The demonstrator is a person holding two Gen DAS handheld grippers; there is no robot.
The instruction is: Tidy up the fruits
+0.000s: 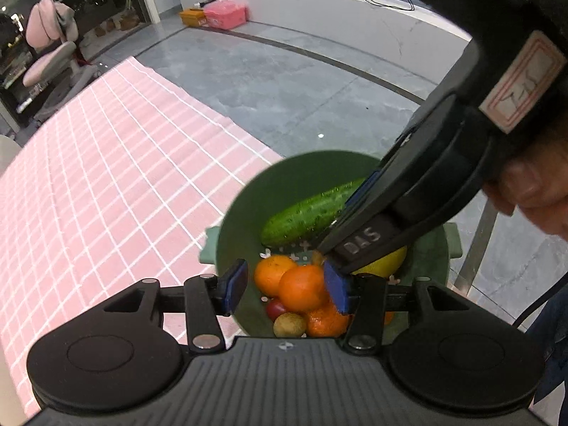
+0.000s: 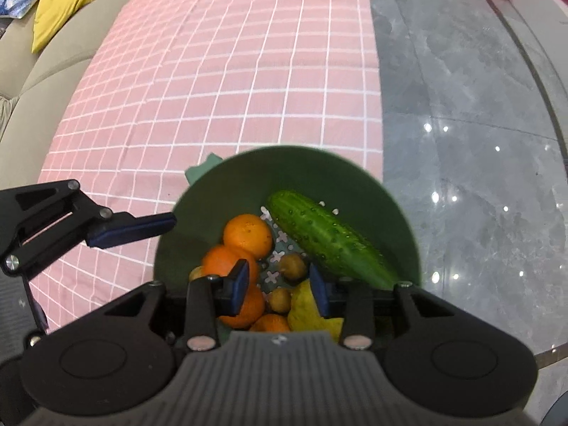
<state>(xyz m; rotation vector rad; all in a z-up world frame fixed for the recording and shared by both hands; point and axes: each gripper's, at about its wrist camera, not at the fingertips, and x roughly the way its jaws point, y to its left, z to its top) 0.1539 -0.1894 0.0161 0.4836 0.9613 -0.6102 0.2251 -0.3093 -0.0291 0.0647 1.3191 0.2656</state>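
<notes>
Pink checked cloth [image 2: 227, 81] covers the table, soft and a bit rumpled, with glossy grey marble-look floor [image 2: 479, 142] past its edge; beige sofa with a yellow cushion [image 2: 67, 3] off to the far left of the right gripper.

Green plastic bowl [image 2: 220, 191] sits just ahead of both grippers, round with small tab handles and cross-shaped drain holes in the bottom; inside it there's a bumpy wet cucumber [image 2: 330, 241] lying diagonal, dimpled oranges [image 2: 247, 235], a couple of dull brownish little round fruits [image 2: 291, 266] and something yellow [image 2: 309, 309] half hidden behind the right gripper's pad, can't tell what it is.

Left gripper [image 1: 287, 287] is part open over the oranges, blue pads clear of them, holding nothing; right gripper [image 2: 280, 289] is parted a bit narrower above the fruit, also empty as far as I can see.

Left wrist view has the right gripper's black body blocking the bowl's right side; a fingertip [image 1: 532, 191] is cut off at the edge.
</notes>
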